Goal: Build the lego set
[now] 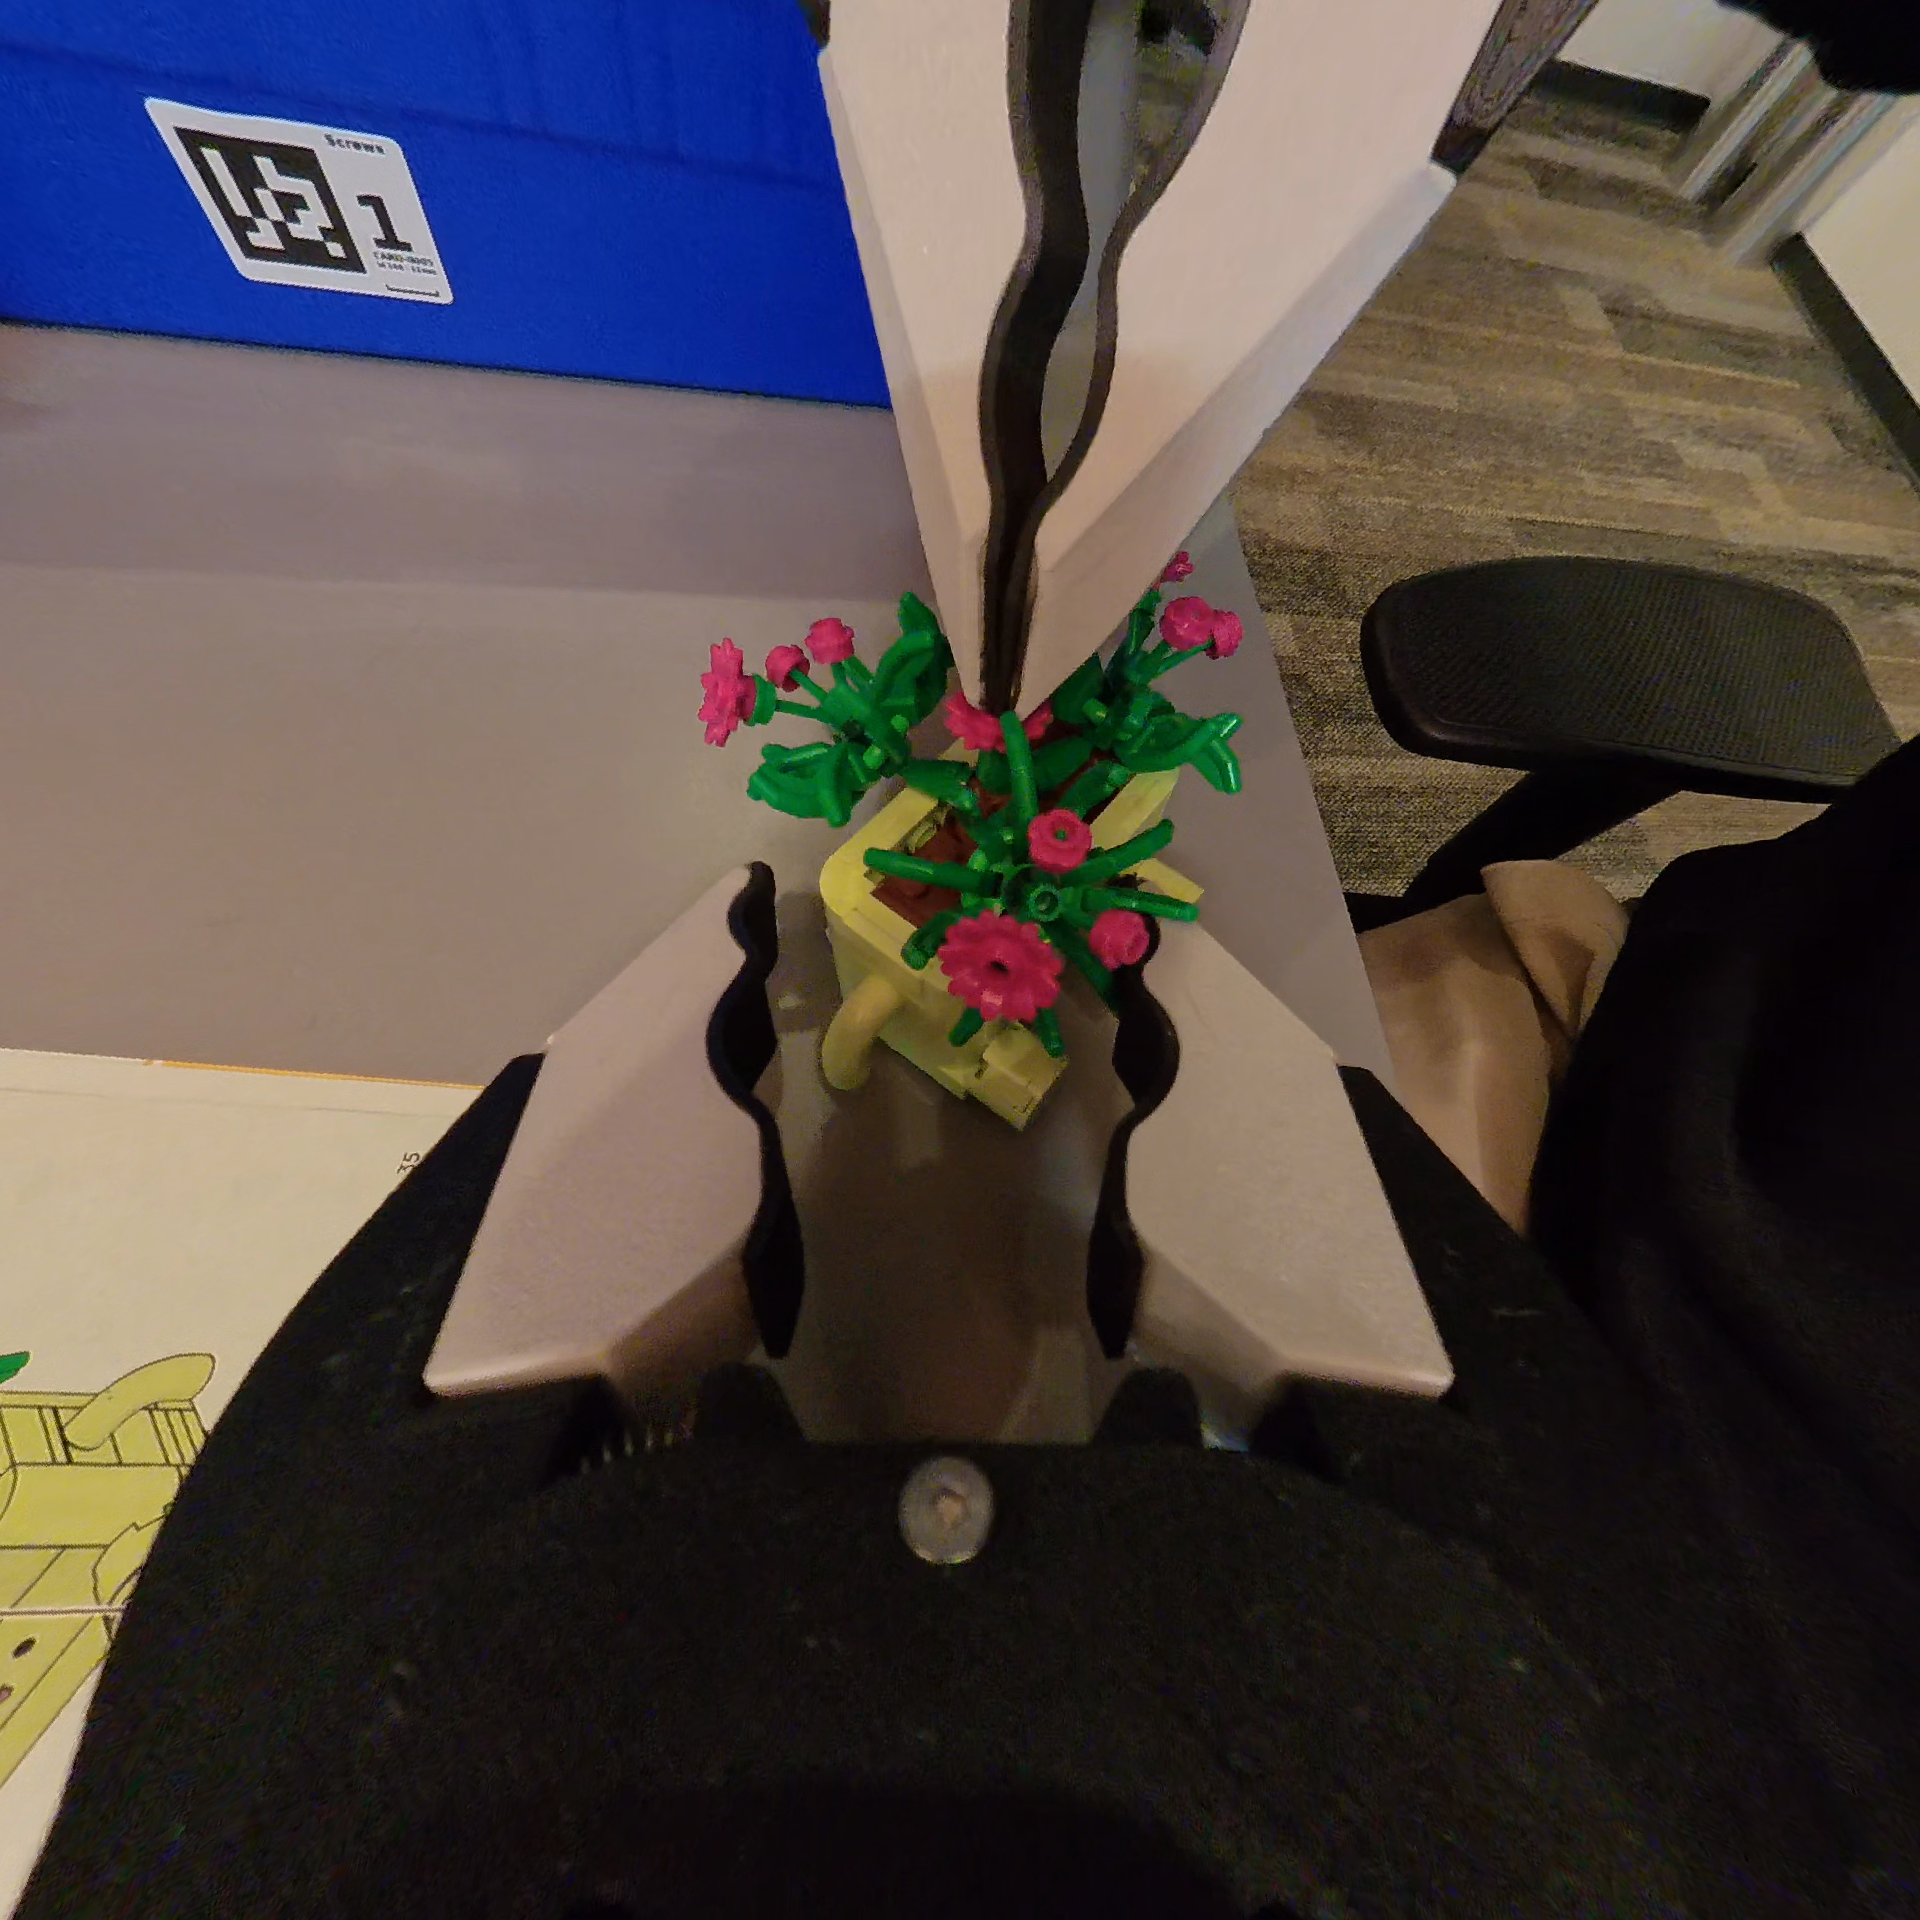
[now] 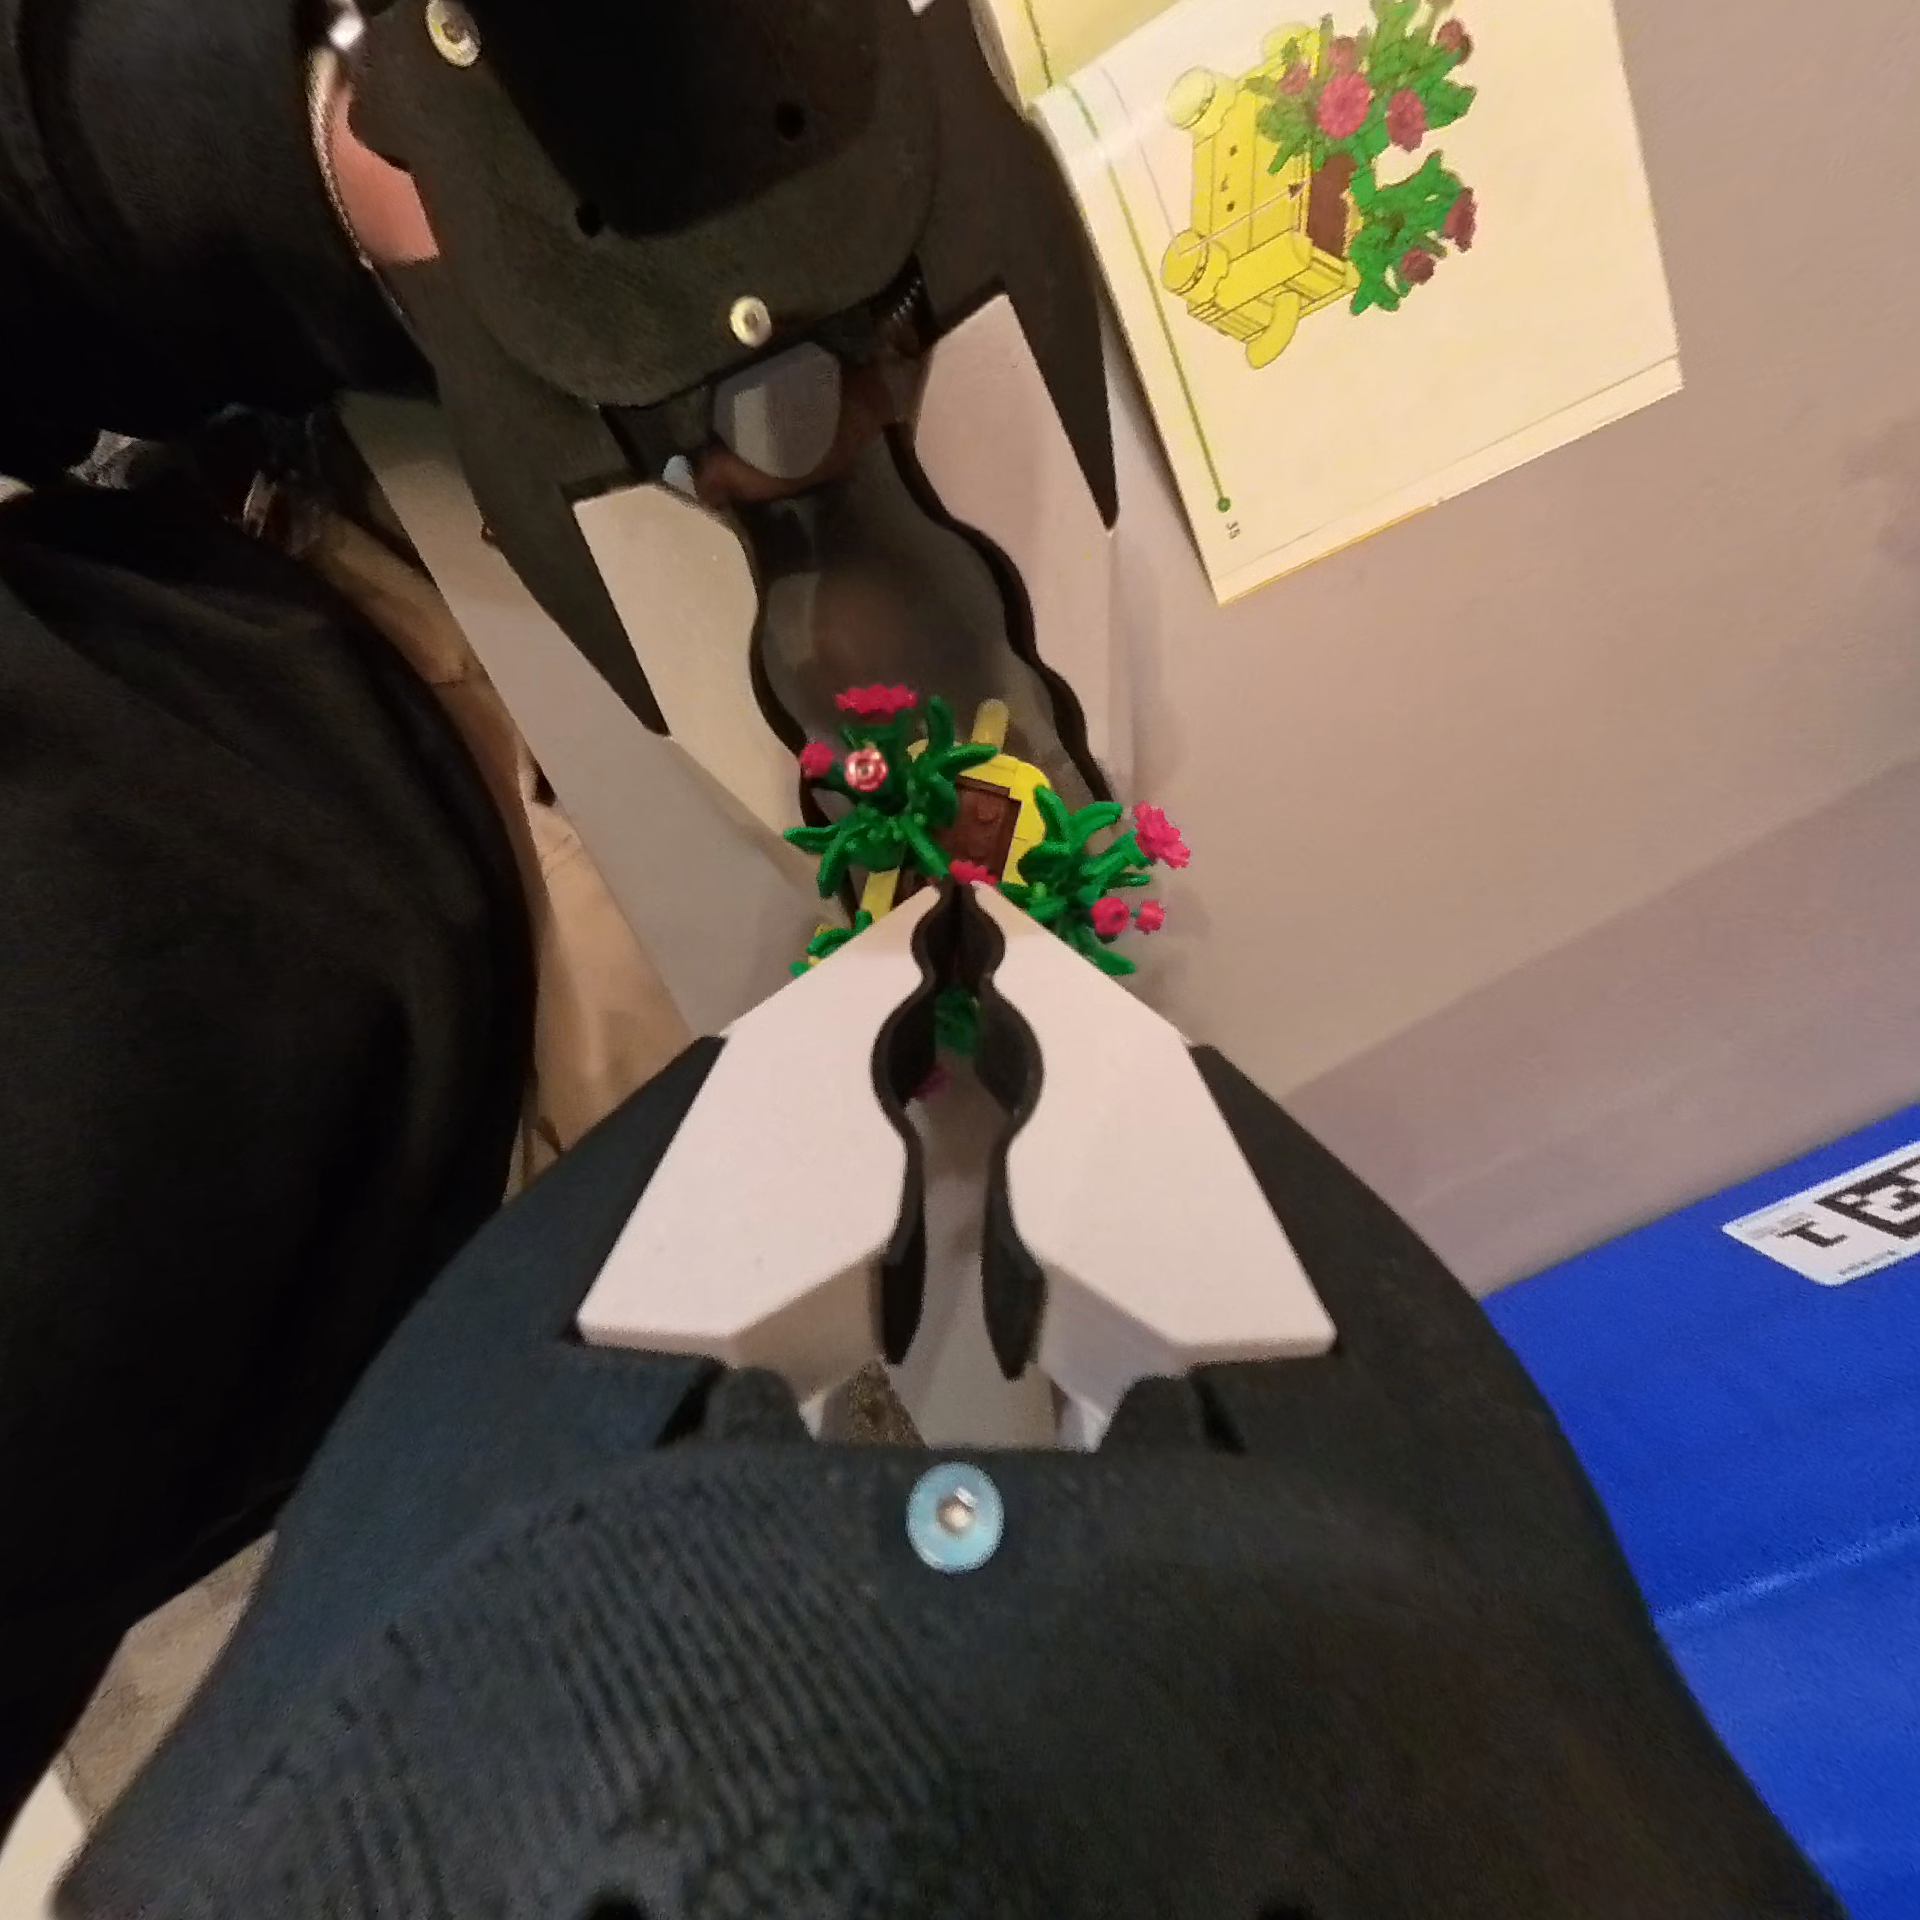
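Note:
A yellow lego pot (image 1: 914, 1029) with a brown top and several green stems with pink flowers sits between the fingers of my left gripper (image 1: 940, 935). The jaws are partway closed on the pot's two sides. My right gripper (image 1: 1003, 691) comes in from the far side with its jaws shut. It pinches a green flower stem (image 1: 1018, 774) whose lower end is at the pot's top. In the right wrist view, my right gripper (image 2: 961, 899) shows the stem (image 2: 956, 1013) through its finger gap. Beyond it are the pot (image 2: 1023, 784) and the left gripper (image 2: 951, 816).
The grey table (image 1: 364, 779) ends just right of the pot. Past the edge are carpet and a black chair (image 1: 1621, 675). An open instruction booklet (image 1: 156, 1299) lies at the left, also (image 2: 1403, 260). A blue box (image 1: 520, 208) stands behind. A person in black (image 2: 208, 831) is close. Tip to tip, the grippers are about 4 centimeters apart.

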Demonstrator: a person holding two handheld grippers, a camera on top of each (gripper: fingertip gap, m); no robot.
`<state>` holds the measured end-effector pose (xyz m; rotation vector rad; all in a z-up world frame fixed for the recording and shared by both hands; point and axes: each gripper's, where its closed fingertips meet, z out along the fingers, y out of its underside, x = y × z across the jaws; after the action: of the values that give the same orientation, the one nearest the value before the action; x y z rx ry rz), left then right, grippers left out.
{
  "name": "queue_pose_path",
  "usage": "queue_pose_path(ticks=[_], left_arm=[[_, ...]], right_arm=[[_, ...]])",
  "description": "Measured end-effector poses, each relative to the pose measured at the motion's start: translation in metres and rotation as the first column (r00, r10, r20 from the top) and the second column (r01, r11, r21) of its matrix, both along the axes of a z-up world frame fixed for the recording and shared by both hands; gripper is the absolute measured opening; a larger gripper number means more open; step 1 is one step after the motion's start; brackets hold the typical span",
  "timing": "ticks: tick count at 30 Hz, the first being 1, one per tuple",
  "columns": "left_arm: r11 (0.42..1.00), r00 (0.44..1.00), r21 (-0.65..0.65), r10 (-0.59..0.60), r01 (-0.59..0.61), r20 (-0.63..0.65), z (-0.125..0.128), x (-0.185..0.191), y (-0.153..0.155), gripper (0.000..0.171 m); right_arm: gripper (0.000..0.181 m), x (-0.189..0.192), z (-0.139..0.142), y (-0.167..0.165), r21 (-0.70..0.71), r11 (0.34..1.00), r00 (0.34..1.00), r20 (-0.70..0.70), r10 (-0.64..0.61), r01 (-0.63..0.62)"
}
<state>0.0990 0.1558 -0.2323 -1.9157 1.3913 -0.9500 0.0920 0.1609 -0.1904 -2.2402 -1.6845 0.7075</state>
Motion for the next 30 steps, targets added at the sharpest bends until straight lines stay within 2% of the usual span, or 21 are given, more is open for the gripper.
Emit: queue_pose_path(ticks=[8, 15, 23, 30], left_arm=[[1.0, 1.0, -0.01, -0.006, 0.006, -0.001, -0.0004, 0.0012, -0.0025, 0.06], [0.999, 0.999, -0.026, -0.037, 0.037, -0.013, -0.0029, 0.0022, -0.007, 0.054], [0.999, 0.998, -0.025, -0.049, 0.048, -0.036, -0.0068, 0.0026, -0.0082, 0.054], [0.999, 0.999, -0.014, -0.036, 0.035, -0.04, -0.007, 0.0019, -0.0069, 0.056]], right_arm=[[0.0, 0.0007, -0.0005, -0.003, 0.041, 0.993, 0.987, 0.12, 0.108, -0.114], [0.0, 0.0003, -0.0004, -0.0067, -0.069, 0.96, 0.942, 0.183, 0.281, -0.273], [0.0, -0.0016, -0.0002, -0.0084, -0.112, 0.955, 0.937, 0.19, 0.292, -0.275], [0.0, -0.0008, -0.0006, -0.0074, -0.073, 0.961, 0.94, 0.202, 0.276, -0.267]])
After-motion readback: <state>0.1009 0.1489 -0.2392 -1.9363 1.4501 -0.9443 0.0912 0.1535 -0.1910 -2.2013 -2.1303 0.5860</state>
